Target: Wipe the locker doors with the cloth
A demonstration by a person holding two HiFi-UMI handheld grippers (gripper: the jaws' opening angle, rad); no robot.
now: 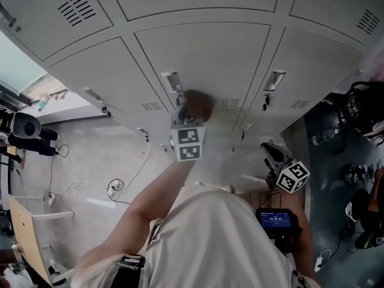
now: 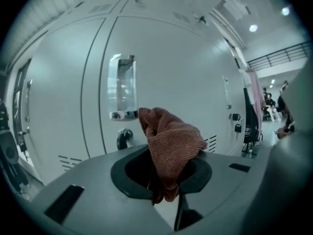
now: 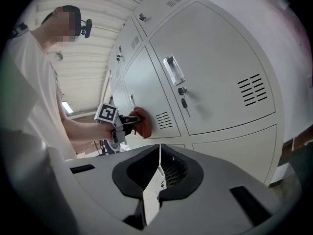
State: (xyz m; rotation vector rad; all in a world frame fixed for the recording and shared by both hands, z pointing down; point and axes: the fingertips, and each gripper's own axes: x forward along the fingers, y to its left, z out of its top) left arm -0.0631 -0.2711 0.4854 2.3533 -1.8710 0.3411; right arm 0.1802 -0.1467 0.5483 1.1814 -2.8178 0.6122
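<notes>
A crumpled brown cloth (image 1: 198, 105) is pressed against a grey locker door (image 1: 204, 53), just below its metal handle (image 1: 173, 81). My left gripper (image 1: 188, 117) is shut on the cloth, its marker cube facing me. In the left gripper view the cloth (image 2: 171, 143) bulges out of the jaws in front of the door's handle (image 2: 122, 87) and lock (image 2: 124, 138). My right gripper (image 1: 275, 156) hangs low at the right, away from the lockers. Its jaws (image 3: 159, 153) are together with nothing between them. The right gripper view also shows the left gripper (image 3: 119, 124) and cloth (image 3: 142, 122).
Grey lockers (image 3: 210, 77) fill the wall, each with a handle, a lock and vent slots. Bags and a bottle (image 1: 327, 137) lie on the dark floor at right. Cables (image 1: 114, 188) and a black device (image 1: 24, 131) sit on the floor at left. People (image 2: 270, 106) stand far off.
</notes>
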